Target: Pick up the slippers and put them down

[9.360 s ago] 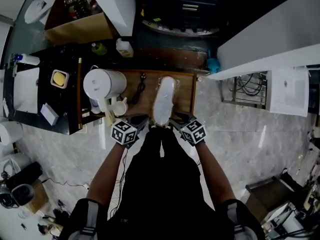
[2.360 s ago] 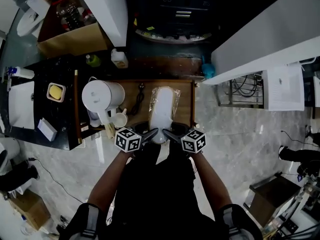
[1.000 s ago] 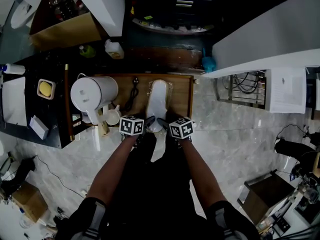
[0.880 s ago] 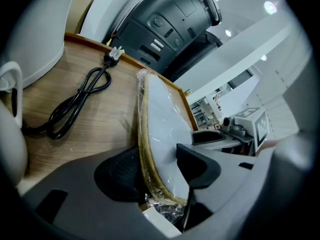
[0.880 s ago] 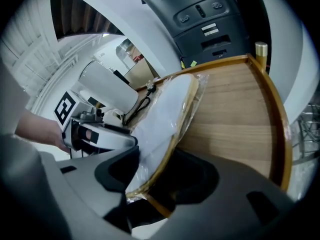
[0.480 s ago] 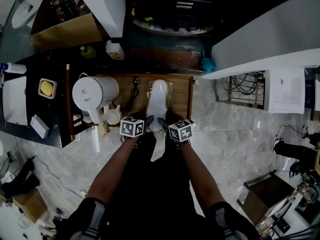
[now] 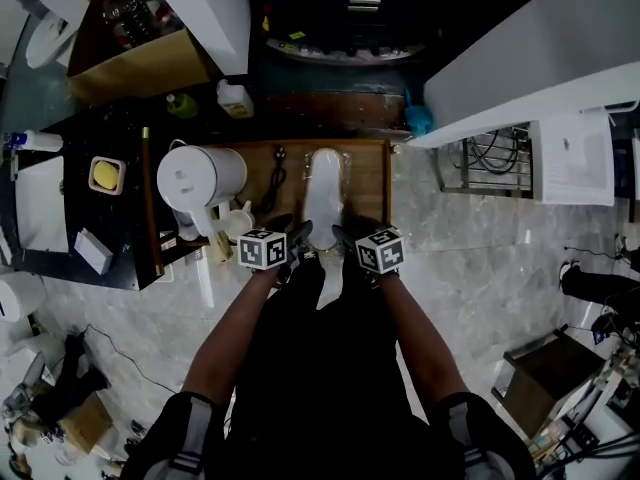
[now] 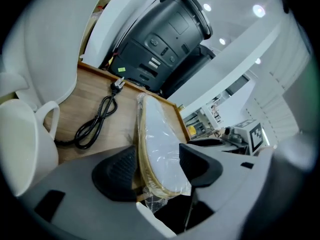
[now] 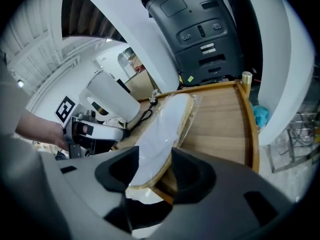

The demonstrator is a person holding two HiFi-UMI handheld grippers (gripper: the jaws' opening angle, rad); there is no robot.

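Note:
The slippers (image 7: 325,193) are a white pair with tan soles in clear wrap, lying lengthwise on the wooden tray (image 7: 365,183). Both grippers meet at their near end. My left gripper (image 7: 298,233) has just been opening. Its jaws stand wide around the heel end of the slippers (image 8: 157,144), and the pads (image 8: 117,176) are not pressing on them. My right gripper (image 7: 340,234) is shut on the same end of the slippers (image 9: 165,129), which tilts up over the tray's front edge (image 9: 225,119).
A white kettle (image 7: 205,173), a white mug (image 7: 238,220) and a coiled black cable (image 7: 272,178) share the tray's left half. A black appliance (image 8: 160,39) stands behind the tray. A dark counter (image 7: 60,228) lies to the left and marble floor (image 7: 470,258) to the right.
The two marker cubes now stand farther apart, the left one drawn away from the slippers. Both grippers sit slightly higher. The slippers lie in the same spot on the tray.

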